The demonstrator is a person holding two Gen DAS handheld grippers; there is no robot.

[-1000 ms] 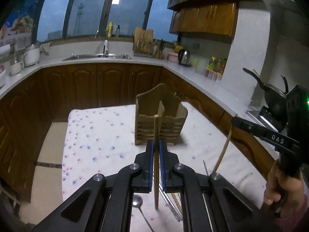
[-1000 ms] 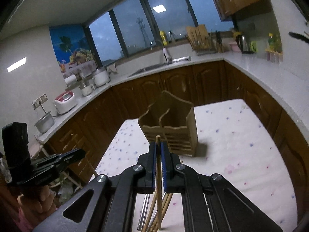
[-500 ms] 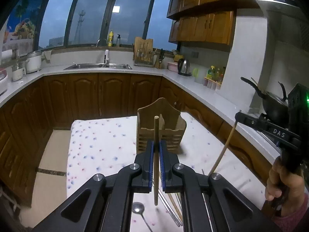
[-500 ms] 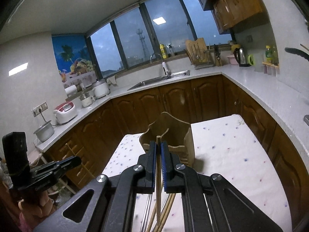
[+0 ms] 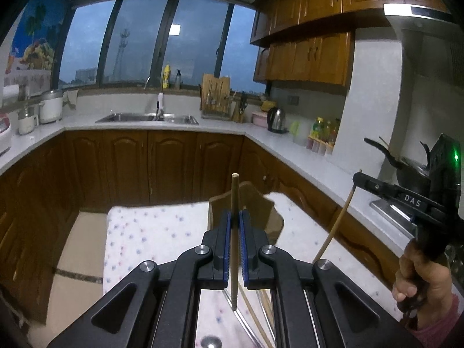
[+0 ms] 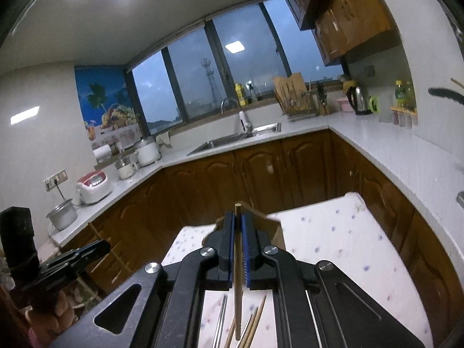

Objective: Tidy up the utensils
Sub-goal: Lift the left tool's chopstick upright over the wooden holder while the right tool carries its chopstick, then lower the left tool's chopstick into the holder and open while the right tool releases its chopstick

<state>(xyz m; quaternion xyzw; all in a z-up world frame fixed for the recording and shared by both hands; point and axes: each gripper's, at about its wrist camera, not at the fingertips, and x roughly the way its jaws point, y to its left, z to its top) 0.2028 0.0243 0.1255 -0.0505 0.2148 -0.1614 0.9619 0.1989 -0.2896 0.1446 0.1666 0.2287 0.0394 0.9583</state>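
Note:
My left gripper [image 5: 235,217] is shut on a wooden chopstick [image 5: 235,232] held upright, high above the table. The wooden utensil holder [image 5: 261,206] stands behind it, mostly hidden by the jaws. My right gripper [image 6: 237,220] is shut on another wooden chopstick [image 6: 237,275], also upright; it shows in the left wrist view [image 5: 359,178] with its chopstick [image 5: 336,223] slanting down. The holder's top edge [image 6: 272,223] peeks out behind the right jaws. Several chopsticks [image 6: 252,327] and metal utensils [image 6: 221,319] lie on the cloth below, and a spoon [image 5: 213,342].
The table wears a white dotted cloth [image 6: 342,240]. Brown cabinets and a white counter [image 5: 304,156] run around the room, with a sink [image 5: 148,118], a kettle [image 5: 277,119] and a wok [image 5: 406,168] at right. The floor [image 5: 78,246] is to the left.
Both grippers have risen and tilted upward with their chopsticks; the holder and table have dropped lower in both views and the holder is now largely hidden behind the jaws.

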